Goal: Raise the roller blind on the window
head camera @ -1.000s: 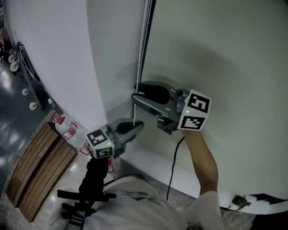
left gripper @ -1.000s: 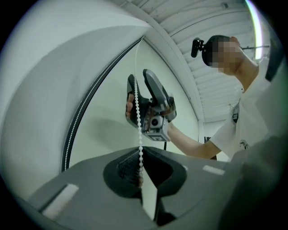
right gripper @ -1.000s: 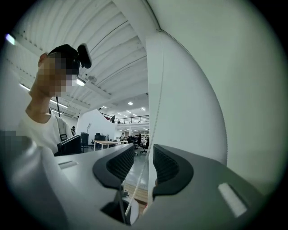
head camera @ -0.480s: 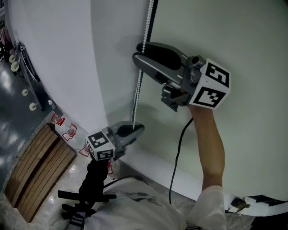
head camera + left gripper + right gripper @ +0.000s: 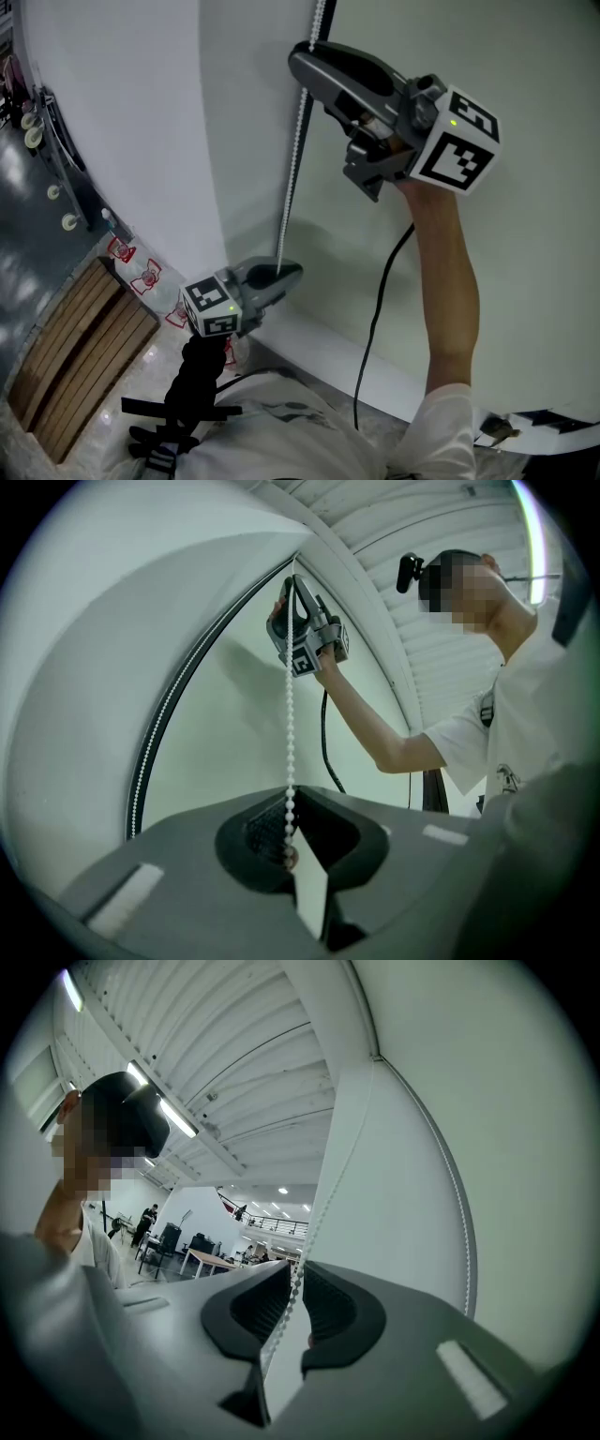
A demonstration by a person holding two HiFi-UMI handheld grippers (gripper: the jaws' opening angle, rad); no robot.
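Two grippers work one chain (image 5: 292,150), one above the other. In the head view the left gripper (image 5: 284,272) sits low, just off the wall (image 5: 122,141), apparently to keep the chain taut. The right gripper (image 5: 302,58) reaches high on the same strand, probably for a fresh hold ahead of a downward pull. The blind (image 5: 506,281) looks fully down, a pale sheet over the window to the right of the chain. This view does not show how either pair of jaws stands.

The left gripper view settles its own pair: the jaws are pinched on the chain, which ends at the pads and runs straight up to the right gripper overhead. It also shows a second strand (image 5: 155,752) curving along the blind's edge, which is not clear in the head view.

The right gripper view shows its jaws narrowed around the chain, having just been closing. The beads pass between the pads with a sliver of gap, so I judge the grip not yet made. Only here does the chain's climb toward the ceiling (image 5: 234,1082) show.
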